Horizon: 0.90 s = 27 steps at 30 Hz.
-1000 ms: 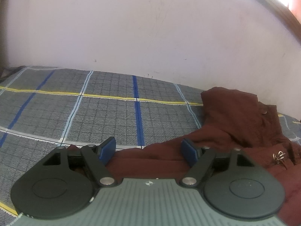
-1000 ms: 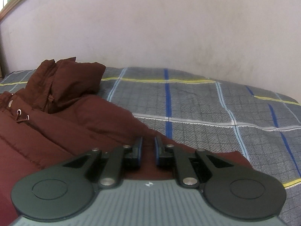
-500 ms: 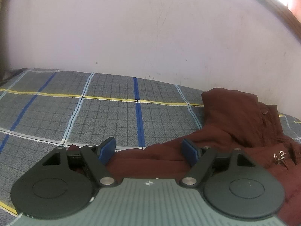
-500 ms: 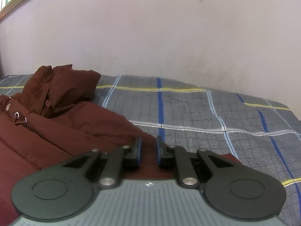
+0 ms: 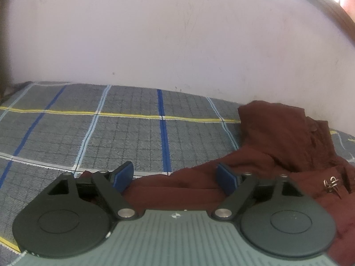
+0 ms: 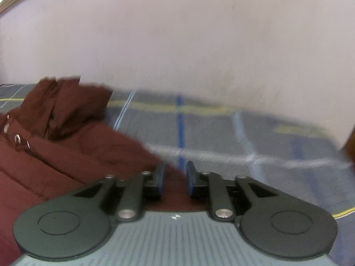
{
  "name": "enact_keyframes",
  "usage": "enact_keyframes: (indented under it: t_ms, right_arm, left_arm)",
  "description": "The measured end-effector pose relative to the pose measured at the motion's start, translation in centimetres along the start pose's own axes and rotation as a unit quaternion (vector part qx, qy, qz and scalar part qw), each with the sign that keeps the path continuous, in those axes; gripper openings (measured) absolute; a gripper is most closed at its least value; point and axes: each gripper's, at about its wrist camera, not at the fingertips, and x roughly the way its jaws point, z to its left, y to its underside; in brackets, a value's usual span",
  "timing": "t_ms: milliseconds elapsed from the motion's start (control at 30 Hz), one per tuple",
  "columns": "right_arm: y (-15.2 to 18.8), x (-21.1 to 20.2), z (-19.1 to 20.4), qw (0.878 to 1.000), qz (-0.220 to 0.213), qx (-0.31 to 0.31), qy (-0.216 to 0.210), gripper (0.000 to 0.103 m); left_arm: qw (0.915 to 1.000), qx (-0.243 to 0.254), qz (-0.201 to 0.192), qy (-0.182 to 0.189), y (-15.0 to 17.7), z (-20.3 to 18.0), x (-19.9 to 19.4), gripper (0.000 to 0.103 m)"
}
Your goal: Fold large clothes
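Observation:
A dark red padded jacket [image 5: 288, 146] lies on a grey checked bedsheet [image 5: 124, 133]. In the left wrist view its sleeve [image 5: 177, 188] runs under my left gripper [image 5: 175, 176], whose blue-padded jaws stand wide open over the sleeve. In the right wrist view the jacket [image 6: 66, 137] fills the left side, hood bunched at the back. My right gripper [image 6: 175, 177] has its jaws a narrow gap apart, with jacket fabric between them; the view is blurred.
A pale wall [image 5: 177, 44] rises right behind the bed. The bedsheet [image 6: 244, 137] with blue, yellow and white stripes stretches to the right in the right wrist view. A metal drawstring clip [image 5: 330, 182] sits on the jacket.
The right gripper's jaws have opened a little and its view has tilted and blurred with motion. The left gripper has stayed open over the sleeve, lifting slightly.

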Motion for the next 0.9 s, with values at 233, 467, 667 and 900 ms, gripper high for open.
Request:
enact_keyframes:
  t_ms: [233, 467, 667, 900]
  right_arm:
    - [1.1, -13.6, 1.0, 0.980, -0.159, 0.037, -0.115, 0.092]
    - [7.5, -22.3, 2.6, 0.969, -0.171, 0.029, -0.177, 0.097]
    - [10.5, -23.4, 3.2, 0.969, -0.142, 0.075, -0.188, 0.097]
    - [10.8, -23.3, 5.3, 0.970, -0.121, 0.076, -0.198, 0.097]
  left_arm:
    - [0.9972, 0.002, -0.015, 0.073, -1.4, 1.2, -5.8, 0.101]
    - [0.9924, 0.001, -0.006, 0.123, -0.6, 7.3, -12.7, 0.103]
    - [0.9792, -0.017, 0.079, 0.186, 3.8, 11.4, -12.8, 0.100]
    - [0.9380, -0.035, 0.142, 0.314, 6.9, 12.2, -10.3, 0.085]
